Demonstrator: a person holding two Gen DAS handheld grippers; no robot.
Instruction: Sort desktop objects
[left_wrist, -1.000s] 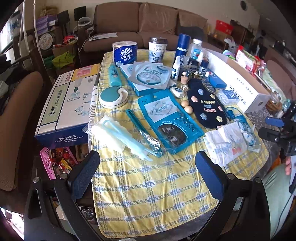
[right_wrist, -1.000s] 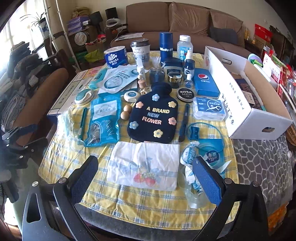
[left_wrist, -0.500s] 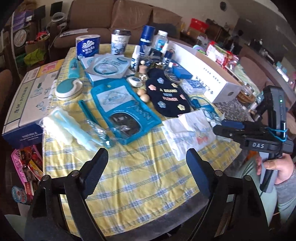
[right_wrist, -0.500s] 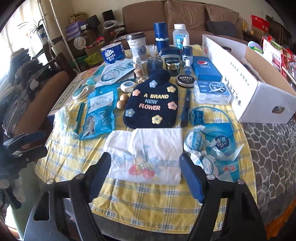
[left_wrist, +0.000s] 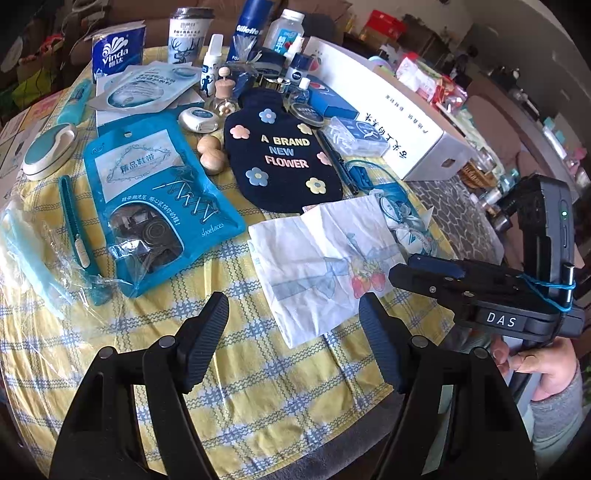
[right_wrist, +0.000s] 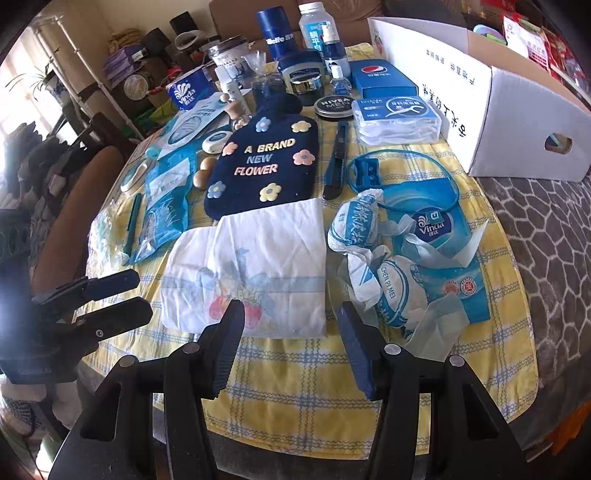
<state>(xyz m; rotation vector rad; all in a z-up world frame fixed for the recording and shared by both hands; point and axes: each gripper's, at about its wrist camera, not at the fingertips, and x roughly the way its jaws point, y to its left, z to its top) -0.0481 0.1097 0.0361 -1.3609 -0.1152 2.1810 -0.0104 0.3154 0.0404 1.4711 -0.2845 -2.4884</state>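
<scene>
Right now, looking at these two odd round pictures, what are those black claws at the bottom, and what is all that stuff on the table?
No robot here: a person holds a hand tool with two fingers in each hand. Each tool carries a wide-angle camera that looks along its own fingers, so each picture shows its own claw at the bottom.

One picture comes from the left gripper; the other tool and the hand holding it show at its right edge. The other picture comes from the right gripper.

Both claws are closing, with nothing between their fingers; neither holds anything.

On the yellow checked tablecloth lie many small things to sort: a white cloth with a strawberry print, a navy hot-water-bottle cover reading "A BRAND NEW FLOWER", a blue shoelace packet, crumpled tissue packets, toiletries at the back, and a white cardboard box.
</scene>
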